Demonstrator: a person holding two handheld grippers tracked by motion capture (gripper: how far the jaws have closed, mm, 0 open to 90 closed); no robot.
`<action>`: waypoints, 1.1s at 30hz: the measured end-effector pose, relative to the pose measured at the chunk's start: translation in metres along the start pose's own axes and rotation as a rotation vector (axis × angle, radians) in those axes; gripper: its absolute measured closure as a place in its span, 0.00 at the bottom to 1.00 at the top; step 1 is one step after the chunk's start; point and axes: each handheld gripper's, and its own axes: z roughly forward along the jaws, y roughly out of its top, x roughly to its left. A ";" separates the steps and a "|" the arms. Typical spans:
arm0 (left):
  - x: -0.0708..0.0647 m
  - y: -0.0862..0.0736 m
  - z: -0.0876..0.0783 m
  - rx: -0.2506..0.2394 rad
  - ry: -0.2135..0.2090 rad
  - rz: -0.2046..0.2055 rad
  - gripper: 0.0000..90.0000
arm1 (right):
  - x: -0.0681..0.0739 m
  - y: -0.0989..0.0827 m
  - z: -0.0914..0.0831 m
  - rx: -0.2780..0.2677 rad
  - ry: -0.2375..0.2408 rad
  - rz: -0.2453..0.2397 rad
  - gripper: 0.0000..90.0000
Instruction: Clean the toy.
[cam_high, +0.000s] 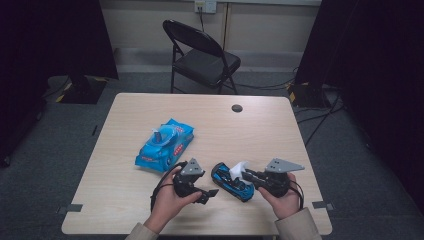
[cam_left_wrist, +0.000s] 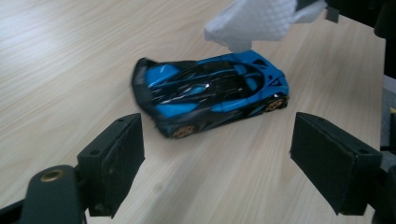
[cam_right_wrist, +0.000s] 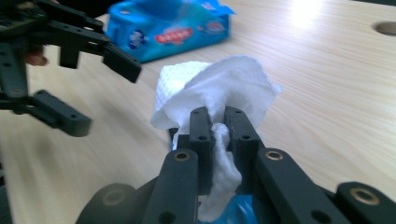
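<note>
A blue and black toy car stands on the table near its front edge. Just left of the car is my left gripper, its jaws wide open and nothing between them. From the right, my right gripper is shut on a crumpled white wipe. The wipe hangs just above the car's far end. A sliver of the blue car peeks out under the right jaws. In the right gripper view the left gripper stands open at the left.
A blue pack of wet wipes lies left of centre on the wooden table, its lid flap up. A cable hole sits near the far edge. A black folding chair stands beyond the table.
</note>
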 end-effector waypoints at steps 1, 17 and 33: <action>-0.001 0.002 0.004 0.001 -0.011 0.008 0.19 | -0.003 -0.003 -0.003 0.001 -0.012 0.008 0.92; -0.001 0.032 0.055 0.036 -0.081 0.140 0.22 | -0.028 -0.035 -0.017 0.022 -0.120 0.128 0.92; 0.003 0.025 0.077 0.100 0.031 0.175 0.18 | -0.028 -0.055 0.005 0.132 -0.144 0.139 0.92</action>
